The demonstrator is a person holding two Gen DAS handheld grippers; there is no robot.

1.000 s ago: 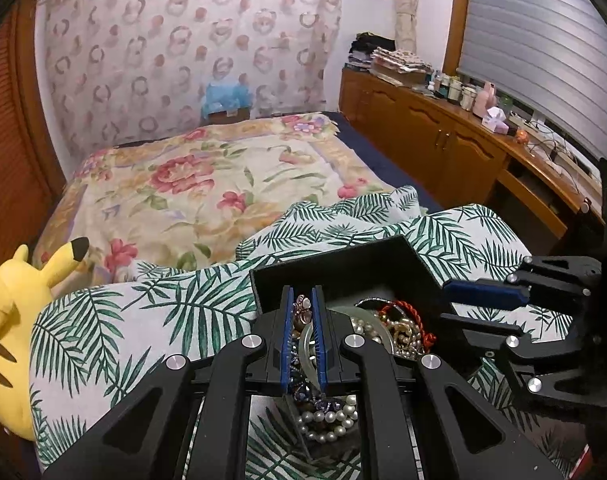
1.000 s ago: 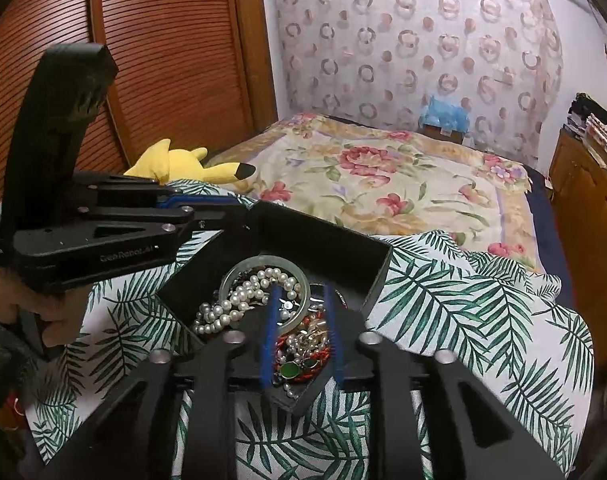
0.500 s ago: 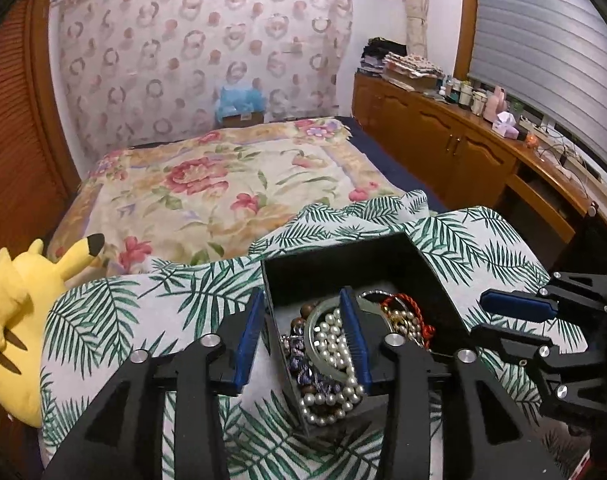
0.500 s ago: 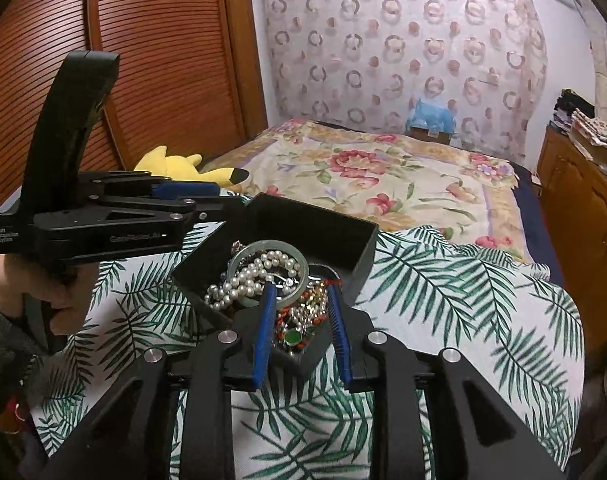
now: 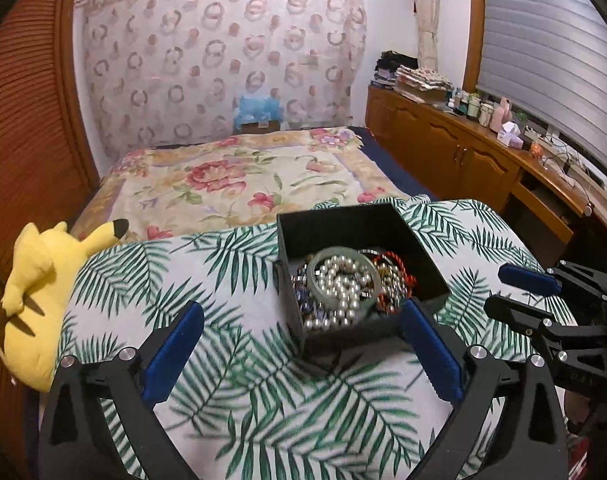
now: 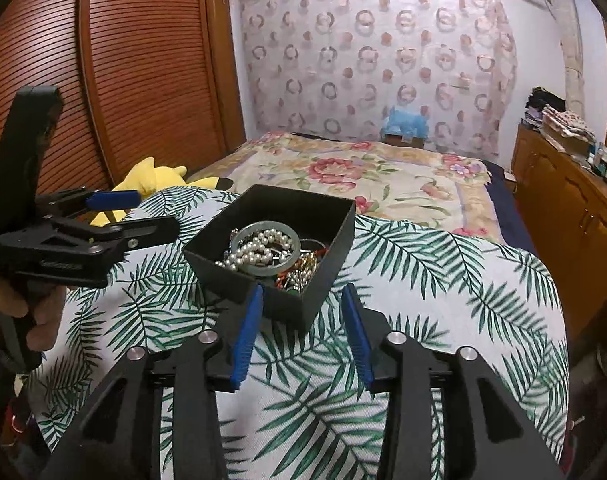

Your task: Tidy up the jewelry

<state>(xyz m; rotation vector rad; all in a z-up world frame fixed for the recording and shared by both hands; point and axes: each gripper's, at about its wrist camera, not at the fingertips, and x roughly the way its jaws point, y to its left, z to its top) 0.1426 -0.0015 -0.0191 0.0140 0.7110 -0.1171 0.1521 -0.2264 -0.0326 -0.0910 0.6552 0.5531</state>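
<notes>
**Both grippers let go over the jewelry box**

The left gripper (image 5: 299, 344) and right gripper (image 6: 301, 336) have just been opening, nothing between the jaws. The black box (image 5: 419, 252) sits on the palm-print cloth (image 5: 239, 392), pearls (image 5: 339, 284) heaped inside a jade bangle (image 5: 313, 280) (tangled). Next, presumably: single out one piece.

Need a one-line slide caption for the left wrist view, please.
Left gripper open over the palm-print cloth, just short of the black box heaped with pearls and beads.
</notes>
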